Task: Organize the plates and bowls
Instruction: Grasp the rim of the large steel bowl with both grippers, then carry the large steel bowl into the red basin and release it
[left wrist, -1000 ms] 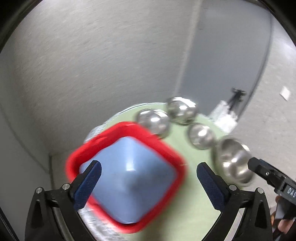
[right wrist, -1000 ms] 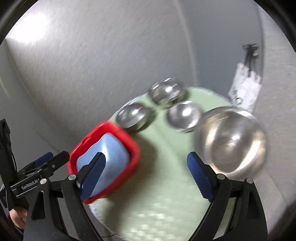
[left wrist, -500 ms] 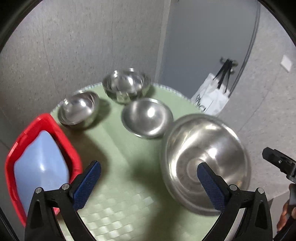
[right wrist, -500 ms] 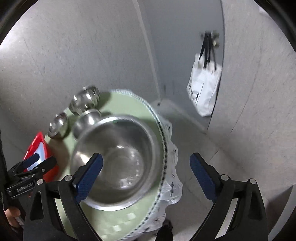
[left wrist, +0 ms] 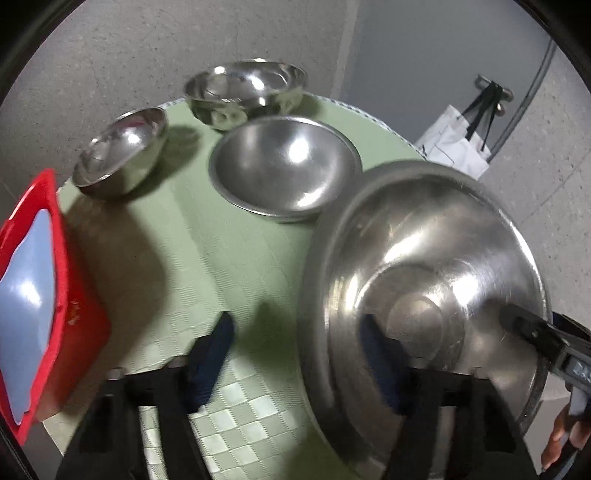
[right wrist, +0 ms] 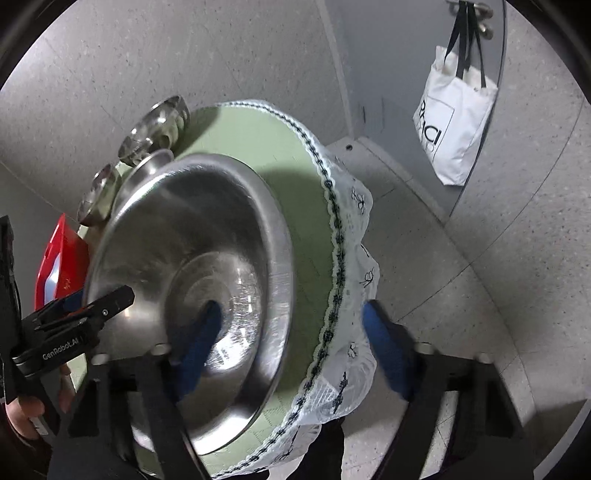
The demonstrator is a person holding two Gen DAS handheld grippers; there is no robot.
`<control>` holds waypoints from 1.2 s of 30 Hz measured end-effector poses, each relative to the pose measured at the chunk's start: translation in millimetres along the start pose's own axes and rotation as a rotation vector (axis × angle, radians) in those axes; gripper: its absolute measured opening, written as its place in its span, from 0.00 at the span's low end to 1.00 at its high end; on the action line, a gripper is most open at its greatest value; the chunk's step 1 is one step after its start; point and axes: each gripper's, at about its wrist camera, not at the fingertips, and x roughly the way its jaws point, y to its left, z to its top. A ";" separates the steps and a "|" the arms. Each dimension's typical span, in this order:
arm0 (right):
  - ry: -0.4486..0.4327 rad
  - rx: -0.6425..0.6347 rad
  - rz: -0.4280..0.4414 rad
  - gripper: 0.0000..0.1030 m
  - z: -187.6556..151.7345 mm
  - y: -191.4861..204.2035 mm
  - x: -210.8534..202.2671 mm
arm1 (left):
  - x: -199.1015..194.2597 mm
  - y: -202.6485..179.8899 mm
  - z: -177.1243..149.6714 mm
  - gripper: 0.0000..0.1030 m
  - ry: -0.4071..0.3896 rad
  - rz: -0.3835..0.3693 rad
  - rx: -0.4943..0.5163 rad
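Even indoor light, steel glare, fisheye-warped edges.

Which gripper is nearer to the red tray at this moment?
Left. The left gripper straddles the near left rim of the big steel bowl, with the red tray just to its left. The right gripper straddles the bowl's opposite rim, farther away.

This looks like a plain room in a home. A small round table (right wrist: 295, 155) under a green cloth with a white lace edge (right wrist: 354, 236) fills the lower middle of the frame, pushed against speckled grey walls. At upper right a white tote bag (right wrist: 456, 122) hangs from a door handle (right wrist: 480, 22). Steel bowls (left wrist: 266, 86) stand on the cloth.
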 end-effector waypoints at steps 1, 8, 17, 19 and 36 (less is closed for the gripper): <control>0.007 0.004 0.009 0.51 0.3 -1.4 2.0 | 4.3 -1.1 0.9 0.34 0.009 0.000 0.004; 0.029 -0.017 0.084 0.14 -1.0 8.4 6.3 | 14.8 -7.4 4.5 0.05 0.029 -0.062 0.067; -0.017 -0.002 0.066 0.14 -6.4 20.8 -14.1 | 3.4 1.7 6.1 0.04 -0.009 -0.093 0.109; -0.042 -0.002 0.066 0.14 -6.8 29.6 -26.8 | -8.1 7.0 6.6 0.04 -0.031 -0.104 0.113; -0.193 -0.213 0.180 0.14 -7.3 248.0 -52.0 | -142.3 213.6 -1.4 0.04 -0.281 -0.030 -0.035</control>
